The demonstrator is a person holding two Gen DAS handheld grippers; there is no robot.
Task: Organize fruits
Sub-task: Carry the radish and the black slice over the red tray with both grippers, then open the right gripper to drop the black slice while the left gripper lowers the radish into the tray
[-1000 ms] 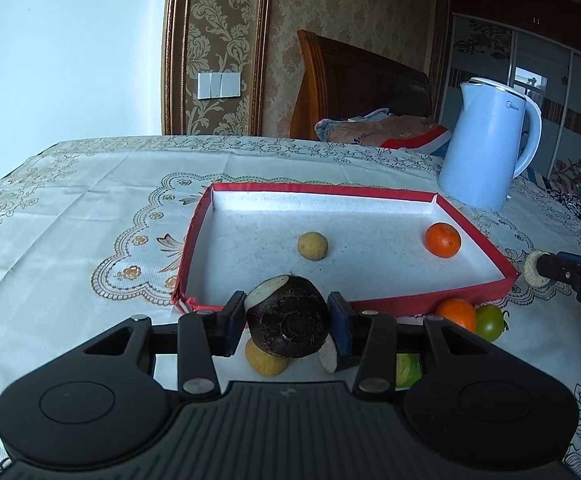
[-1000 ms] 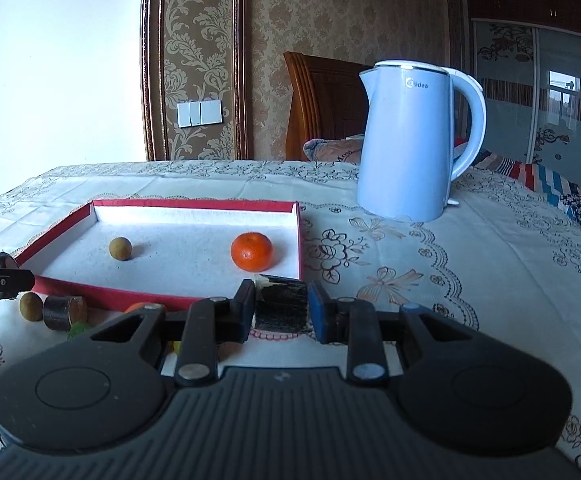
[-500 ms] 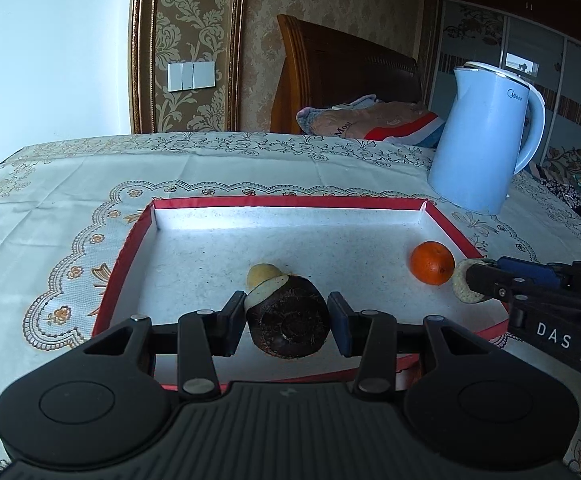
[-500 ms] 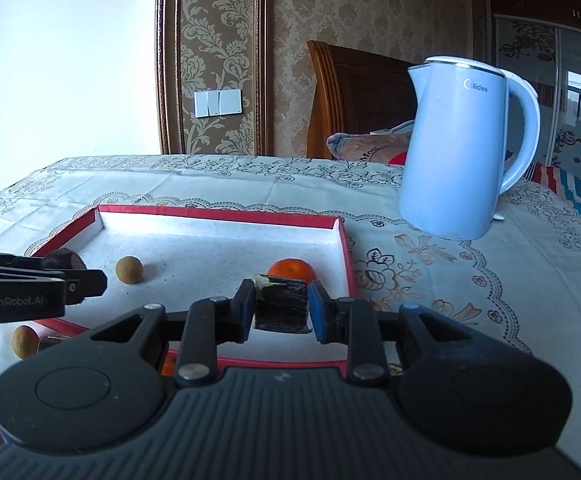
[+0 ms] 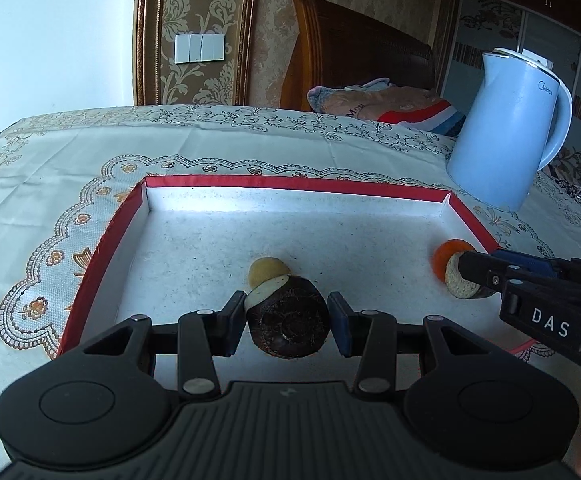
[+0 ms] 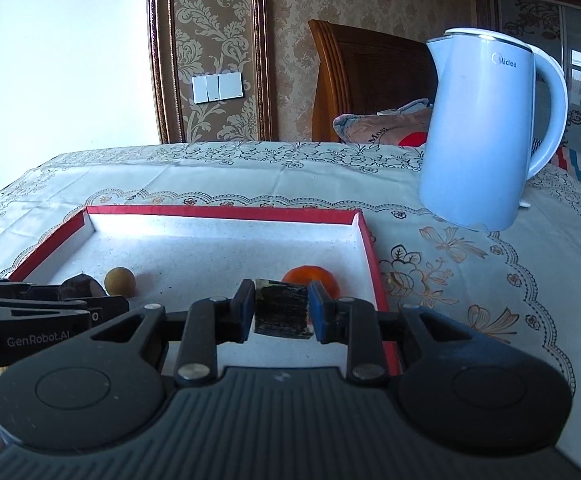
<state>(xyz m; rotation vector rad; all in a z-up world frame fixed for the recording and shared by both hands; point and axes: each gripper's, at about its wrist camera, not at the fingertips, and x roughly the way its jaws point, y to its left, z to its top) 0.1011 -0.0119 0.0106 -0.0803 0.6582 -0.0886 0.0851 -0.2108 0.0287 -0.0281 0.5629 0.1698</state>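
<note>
Both grippers over red-rimmed tray (image 5: 102, 240) | left gripper (image 5: 288, 322) fingers pinch dark root (image 5: 288, 328) | right gripper (image 6: 281, 311) fingers pinch dark chunk (image 6: 282, 312)

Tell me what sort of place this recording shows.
Probably a home bedroom: a carved wooden headboard with a patterned pillow stands behind the embroidered cream tablecloth, which carries a pale blue electric kettle.

I read "Midea" on the blue kettle (image 6: 486, 128), "DAS" on the right gripper (image 5: 456, 276), and "GenRobot.AI" on the left gripper (image 6: 102, 304).
</note>
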